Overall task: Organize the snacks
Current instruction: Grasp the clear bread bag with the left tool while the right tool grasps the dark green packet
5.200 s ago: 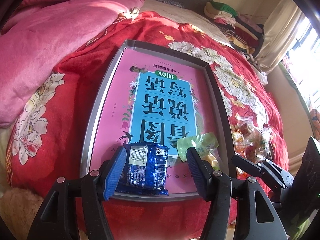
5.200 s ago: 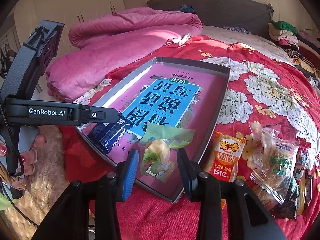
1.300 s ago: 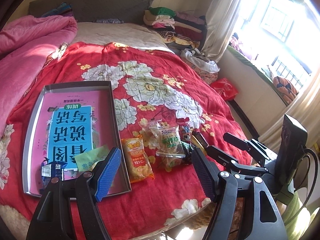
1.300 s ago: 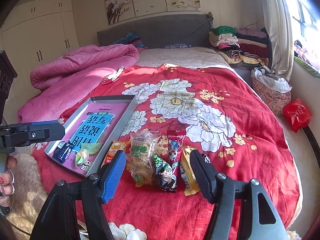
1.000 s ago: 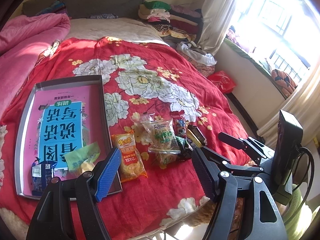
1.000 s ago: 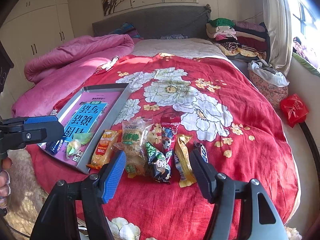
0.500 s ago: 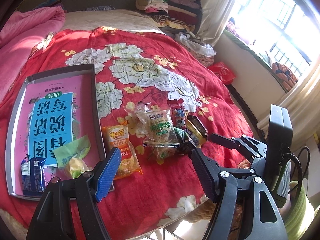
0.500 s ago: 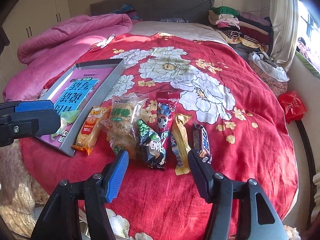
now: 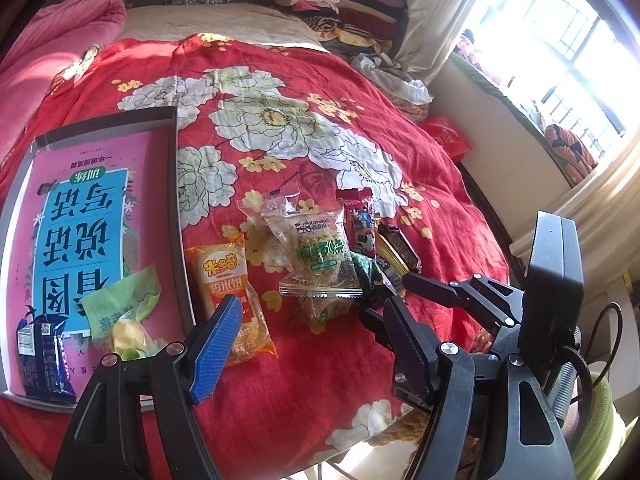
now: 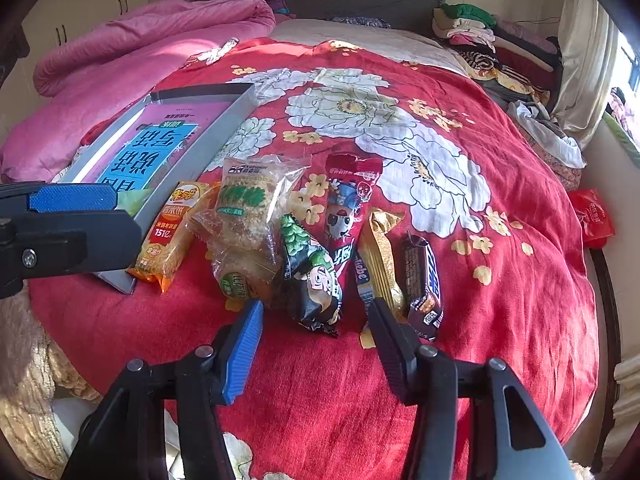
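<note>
Both my claws have swung from the tray (image 9: 176, 216) to the loose snacks; right claw (image 10: 316, 320), jaws apart, frames the green-black packet (image 10: 308, 280) at lower centre; left claw (image 9: 308, 320) gapes empty.

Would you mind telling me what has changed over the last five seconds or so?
Both claws let go and left the tray: the left claw released the blue packet, the right claw the green-wrapped snack. Both now hang open over the loose snack pile on the red bedspread. The pile and tray are unmoved.
</note>
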Motion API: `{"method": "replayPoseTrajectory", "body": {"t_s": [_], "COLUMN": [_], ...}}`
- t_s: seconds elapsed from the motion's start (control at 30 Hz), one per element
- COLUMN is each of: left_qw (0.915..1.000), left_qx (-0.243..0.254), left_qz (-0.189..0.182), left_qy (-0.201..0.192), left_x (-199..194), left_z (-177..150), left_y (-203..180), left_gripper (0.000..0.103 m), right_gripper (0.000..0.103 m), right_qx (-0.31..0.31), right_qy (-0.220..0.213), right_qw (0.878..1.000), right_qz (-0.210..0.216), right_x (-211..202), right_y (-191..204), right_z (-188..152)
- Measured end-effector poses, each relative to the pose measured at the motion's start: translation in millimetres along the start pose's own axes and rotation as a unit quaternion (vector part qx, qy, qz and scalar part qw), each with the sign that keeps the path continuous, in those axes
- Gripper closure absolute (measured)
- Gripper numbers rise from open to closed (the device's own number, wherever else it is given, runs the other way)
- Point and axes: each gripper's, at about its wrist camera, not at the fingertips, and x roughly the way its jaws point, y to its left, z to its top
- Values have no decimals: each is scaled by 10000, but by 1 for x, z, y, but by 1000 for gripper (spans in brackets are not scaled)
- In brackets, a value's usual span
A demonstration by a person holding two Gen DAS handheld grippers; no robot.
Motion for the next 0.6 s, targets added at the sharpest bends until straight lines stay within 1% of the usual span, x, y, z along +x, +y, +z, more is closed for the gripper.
{"method": "replayPoseTrajectory", "body": {"t_s": [0.17, 0.33, 0.4, 0.53, 0.6], "left_qw": [9999, 9991, 9989, 9985, 9980], "left_qx": [-23, -179, -218, -316, -420], "left_qz": [-4, -57, -51, -96, -148], "left_qy": [109, 373, 419, 443, 459], "left_x": [19, 43, 49, 55, 58], "left_z": [10, 15, 16, 19, 22], "left_y": [-2, 0, 1, 4, 8], "left_gripper": [28, 28, 28, 28, 28], "right_gripper": [57, 63, 65, 72, 72], "right_qx": [-33, -157, -172, -189, -241], "right_qy": [-30, 29, 59, 126, 125], "right_qw": [10000, 9998, 9997, 9996, 9995], "right_qz": [77, 155, 152, 140, 138], "right_x": [2, 9, 11, 16, 18], "right_y": [-1, 3, 3, 3, 4], "right_z": [2, 3, 3, 4, 5]}}
